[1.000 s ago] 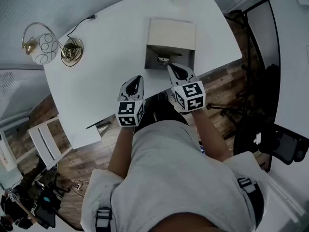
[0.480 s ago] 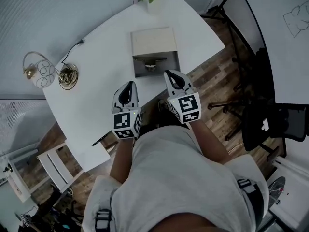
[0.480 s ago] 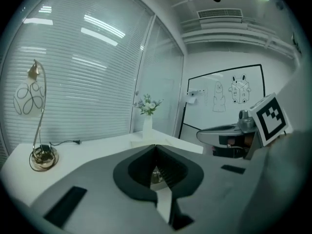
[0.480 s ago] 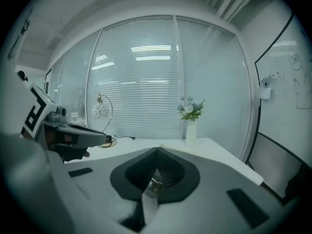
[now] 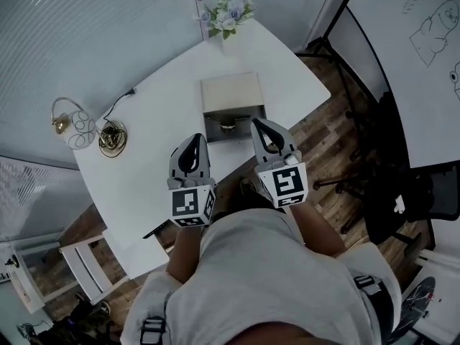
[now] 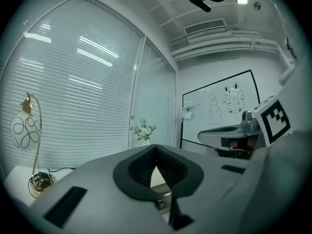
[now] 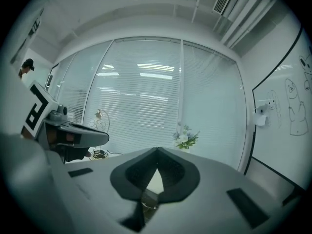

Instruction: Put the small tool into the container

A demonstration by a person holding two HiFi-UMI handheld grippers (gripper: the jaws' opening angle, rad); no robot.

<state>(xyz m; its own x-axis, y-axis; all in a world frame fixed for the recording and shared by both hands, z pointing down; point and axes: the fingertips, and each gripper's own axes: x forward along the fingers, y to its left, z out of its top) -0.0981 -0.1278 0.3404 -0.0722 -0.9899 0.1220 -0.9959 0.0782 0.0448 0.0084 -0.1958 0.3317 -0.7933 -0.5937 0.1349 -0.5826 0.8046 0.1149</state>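
Both grippers closed on nothing: left gripper [image 5: 195, 139] and right gripper [image 5: 260, 125] hover over the near edge of the table [image 5: 147, 139]. Container [image 5: 231, 93] at my 12 o'clock. Small tool [image 5: 228, 126] seems to lie inside its dark open front. I judge placement done, nothing left.

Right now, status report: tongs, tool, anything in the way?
Left tongs, right tongs shut, empty. Tool sits in box, open drawer. Nothing blocks it.
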